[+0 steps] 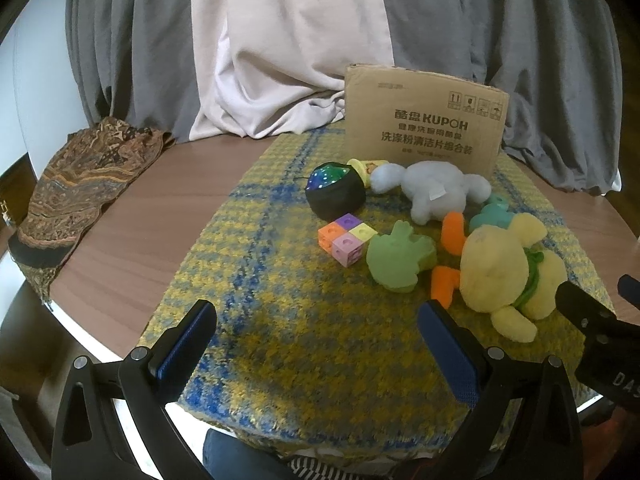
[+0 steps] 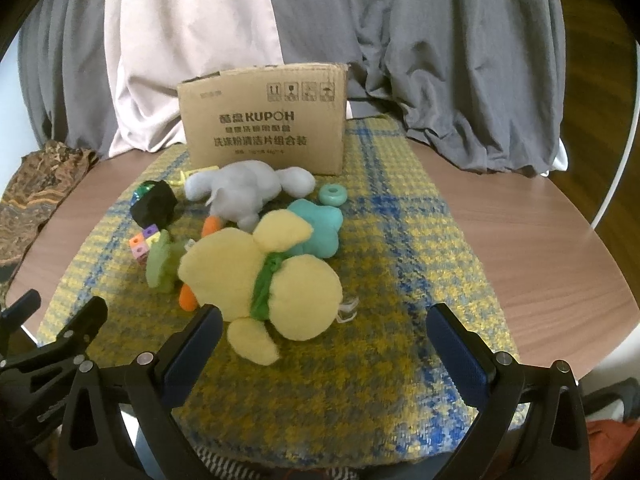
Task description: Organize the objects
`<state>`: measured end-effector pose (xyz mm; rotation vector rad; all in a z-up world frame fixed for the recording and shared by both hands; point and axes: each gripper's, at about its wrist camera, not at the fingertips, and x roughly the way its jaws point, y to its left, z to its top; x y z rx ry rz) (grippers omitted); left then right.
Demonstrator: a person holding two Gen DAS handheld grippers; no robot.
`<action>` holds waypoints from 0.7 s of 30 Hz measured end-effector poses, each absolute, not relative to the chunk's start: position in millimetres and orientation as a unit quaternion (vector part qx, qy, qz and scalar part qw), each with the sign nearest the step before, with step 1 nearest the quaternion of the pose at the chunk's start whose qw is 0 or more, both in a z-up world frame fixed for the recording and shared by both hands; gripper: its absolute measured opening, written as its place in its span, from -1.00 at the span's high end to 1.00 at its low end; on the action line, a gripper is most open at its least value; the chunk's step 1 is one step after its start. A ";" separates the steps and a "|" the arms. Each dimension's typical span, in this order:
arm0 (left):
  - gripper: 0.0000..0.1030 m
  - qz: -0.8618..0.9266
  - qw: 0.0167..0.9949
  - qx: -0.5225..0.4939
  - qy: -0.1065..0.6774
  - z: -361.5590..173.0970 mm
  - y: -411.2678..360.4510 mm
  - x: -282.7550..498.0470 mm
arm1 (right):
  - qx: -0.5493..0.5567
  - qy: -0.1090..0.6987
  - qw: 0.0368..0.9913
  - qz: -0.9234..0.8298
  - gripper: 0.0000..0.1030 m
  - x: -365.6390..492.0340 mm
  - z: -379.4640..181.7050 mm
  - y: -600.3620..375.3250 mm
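Observation:
A yellow plush duck [image 2: 272, 276] with a green scarf and orange feet lies on the yellow-blue checked cloth [image 2: 400, 264], just beyond my open right gripper [image 2: 324, 324]. Behind it lie a teal soft toy [image 2: 320, 228], a grey plush [image 2: 244, 192], a green soft toy [image 1: 400, 256], coloured cubes [image 1: 348, 238], a black ball with glitter lights [image 1: 336, 190] and a teal ring [image 2: 333, 194]. A cardboard box [image 2: 266, 120] stands at the back. My left gripper [image 1: 316, 320] is open over bare cloth, left of the duck [image 1: 504, 272].
The round wooden table [image 2: 540, 240] carries the cloth. A patterned brown fabric [image 1: 80, 184] hangs over the left edge. Grey and pale curtains [image 1: 280, 40] hang behind the box. The other gripper's body [image 1: 592, 320] shows at the right of the left wrist view.

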<state>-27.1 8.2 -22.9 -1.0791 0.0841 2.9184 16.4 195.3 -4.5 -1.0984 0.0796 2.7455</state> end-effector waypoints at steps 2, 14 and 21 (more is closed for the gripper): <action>-1.00 0.938 0.014 -0.345 0.029 -24.8 9.9 -28.7 | -0.373 0.028 0.093 0.923 -0.98 13.3 -7.9 197.9; -1.00 0.938 0.003 -0.347 0.025 -33.1 1.6 -32.2 | -0.383 0.013 0.068 0.921 -0.98 -0.2 -22.0 182.3; -1.00 0.936 -0.001 -0.352 0.022 -39.7 -0.3 -33.5 | -0.400 -0.017 0.054 0.915 -0.98 -13.9 -32.2 170.8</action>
